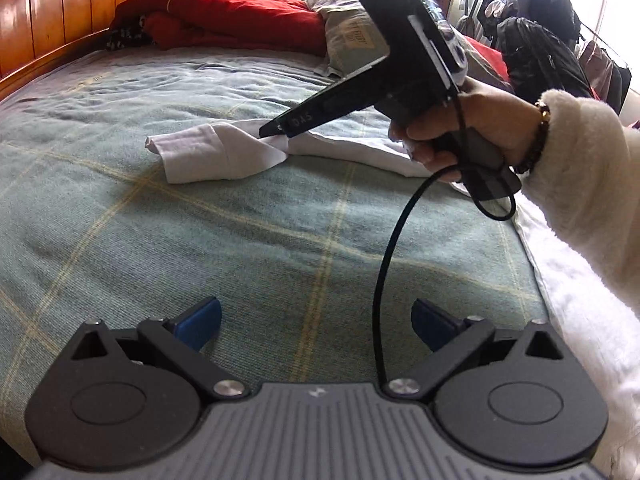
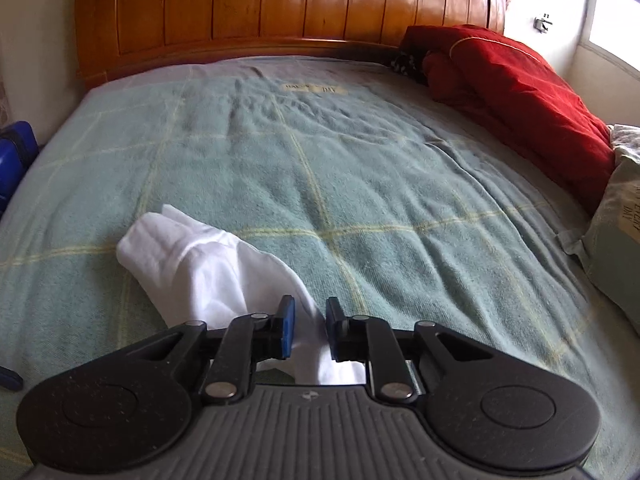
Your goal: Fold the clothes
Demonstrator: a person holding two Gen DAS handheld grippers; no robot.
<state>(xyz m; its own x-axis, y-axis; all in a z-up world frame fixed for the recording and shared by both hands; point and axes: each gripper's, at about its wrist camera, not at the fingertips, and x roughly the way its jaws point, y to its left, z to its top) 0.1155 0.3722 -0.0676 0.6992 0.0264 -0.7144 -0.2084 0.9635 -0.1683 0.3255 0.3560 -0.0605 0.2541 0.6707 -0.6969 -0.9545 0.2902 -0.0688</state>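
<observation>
Right claw (image 2: pixel 310 328): pads nearly closed, pinching a fold of the white garment (image 2: pixel 208 268) at lower centre on the bed (image 2: pixel 360 184). Left claw (image 1: pixel 316 326): spread wide, empty. Garment light, limp, likely slippery; best gripped along hem.

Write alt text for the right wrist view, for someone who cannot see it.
The right gripper has its two blue-padded fingers nearly closed around a fold of a white garment lying on a green bed cover. Beyond are a wooden headboard and a red quilt at the right.
</observation>
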